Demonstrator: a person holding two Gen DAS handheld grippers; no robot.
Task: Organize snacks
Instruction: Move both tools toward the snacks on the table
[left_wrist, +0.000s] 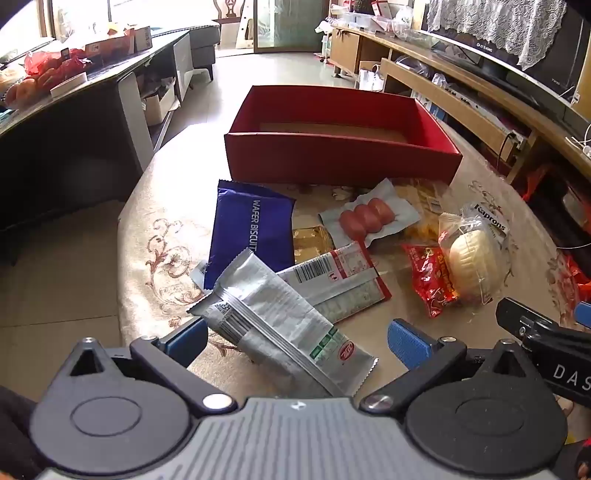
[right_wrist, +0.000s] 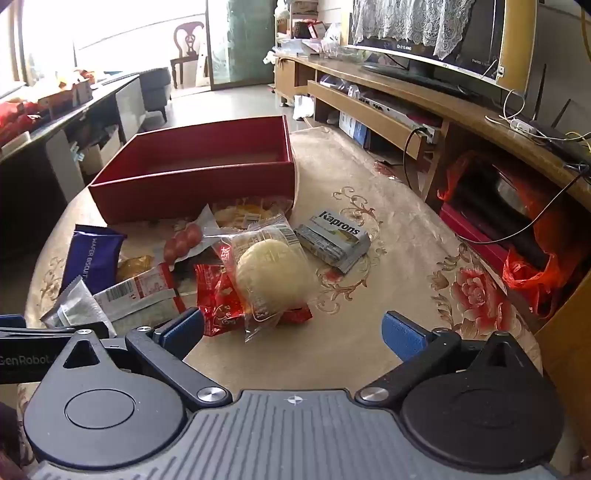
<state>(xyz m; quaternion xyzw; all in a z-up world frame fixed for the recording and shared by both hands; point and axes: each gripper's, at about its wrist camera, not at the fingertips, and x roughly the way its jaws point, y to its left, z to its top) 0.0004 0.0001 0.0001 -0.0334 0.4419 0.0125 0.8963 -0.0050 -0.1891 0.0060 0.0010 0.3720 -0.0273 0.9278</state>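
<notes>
An empty red box (left_wrist: 332, 162) stands at the far side of the table; it also shows in the right wrist view (right_wrist: 192, 192). Snack packs lie in front of it: a blue wafer biscuit pack (left_wrist: 251, 229), a sausage pack (left_wrist: 365, 218), a red packet (left_wrist: 430, 280), a wrapped pale bun (left_wrist: 474, 262) and a grey Kaprons pack (right_wrist: 334, 238). My left gripper (left_wrist: 295, 339) is open, its jaws either side of a silver packet (left_wrist: 280, 321). My right gripper (right_wrist: 291, 328) is open, just in front of the bun (right_wrist: 273, 277) and the red packet (right_wrist: 218, 299).
A white-and-red barcode packet (left_wrist: 340, 277) lies under the silver one. A dark counter (left_wrist: 74, 110) stands left of the table, a wooden TV bench (right_wrist: 406, 92) to the right. The patterned tablecloth (right_wrist: 443, 240) is bare at the right.
</notes>
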